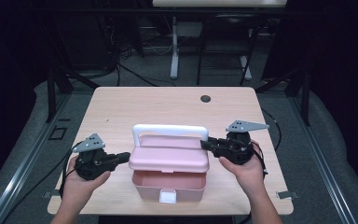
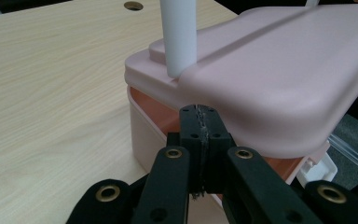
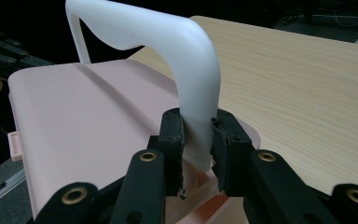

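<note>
— What are you working on, and where?

— A pale wood-grain table (image 1: pixel 121 107) with rounded corners and a small round cable hole (image 1: pixel 205 98) near its far edge. Around it the room is dark: grey floor, black cables trailing over it, and the white leg of another table (image 1: pixel 174 51) standing beyond.

— And the thing itself?

— A pink plastic box (image 1: pixel 169 182) with a white clasp on its front wall sits near my edge of the table, in the middle. Its pink hinged lid (image 1: pixel 169 158) is raised off the front rim, so there is a gap into the box beneath it. A white plastic carrying handle (image 1: pixel 170 130) arches over the back of the lid.

— Start on the left. What is your left claw (image 1: pixel 122 157) doing?

— It lies level at the left end of the box, tips against the lid's left edge. In the left gripper view its two black jaws are pressed together with nothing between them, and the tip (image 2: pixel 200 116) sits right under the lid's corner, above the box's rim.

— And the right claw (image 1: pixel 206 144)?

— It comes in from the right, at the handle's right end. In the right gripper view the jaws stand part open and clamp the white handle's upright leg (image 3: pixel 196 126) between the pads, just above where it meets the lid. The box lies between my two claws.
</note>
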`<state>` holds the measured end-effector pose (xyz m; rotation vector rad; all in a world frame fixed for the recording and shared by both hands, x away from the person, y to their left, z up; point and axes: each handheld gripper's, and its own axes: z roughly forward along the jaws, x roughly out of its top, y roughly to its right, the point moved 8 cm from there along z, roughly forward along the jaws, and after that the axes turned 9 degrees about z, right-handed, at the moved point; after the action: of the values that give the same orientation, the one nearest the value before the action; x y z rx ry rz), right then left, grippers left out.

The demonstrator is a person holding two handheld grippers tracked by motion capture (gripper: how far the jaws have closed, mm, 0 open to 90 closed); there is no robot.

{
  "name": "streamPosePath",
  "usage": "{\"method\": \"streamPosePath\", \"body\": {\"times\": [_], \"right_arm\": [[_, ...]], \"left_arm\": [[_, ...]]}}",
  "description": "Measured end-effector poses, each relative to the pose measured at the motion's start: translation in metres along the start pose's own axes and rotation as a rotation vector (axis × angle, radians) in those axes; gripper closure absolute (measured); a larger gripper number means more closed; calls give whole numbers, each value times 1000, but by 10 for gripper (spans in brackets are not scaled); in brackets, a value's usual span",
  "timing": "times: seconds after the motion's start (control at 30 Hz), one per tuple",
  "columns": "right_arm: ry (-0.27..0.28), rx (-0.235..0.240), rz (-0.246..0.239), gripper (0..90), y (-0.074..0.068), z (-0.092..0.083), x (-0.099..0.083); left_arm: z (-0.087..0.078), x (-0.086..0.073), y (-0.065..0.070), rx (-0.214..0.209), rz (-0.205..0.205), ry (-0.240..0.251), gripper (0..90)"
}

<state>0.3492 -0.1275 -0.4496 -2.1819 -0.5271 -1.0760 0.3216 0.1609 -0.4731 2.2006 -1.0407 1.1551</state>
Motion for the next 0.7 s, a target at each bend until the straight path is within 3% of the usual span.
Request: {"method": "streamPosePath", "body": {"times": [0.7], "right_arm": [[15,6,13,743,3,-1,3]], "left_arm": [[7,-9,3,-29,5,-42,898]]}}
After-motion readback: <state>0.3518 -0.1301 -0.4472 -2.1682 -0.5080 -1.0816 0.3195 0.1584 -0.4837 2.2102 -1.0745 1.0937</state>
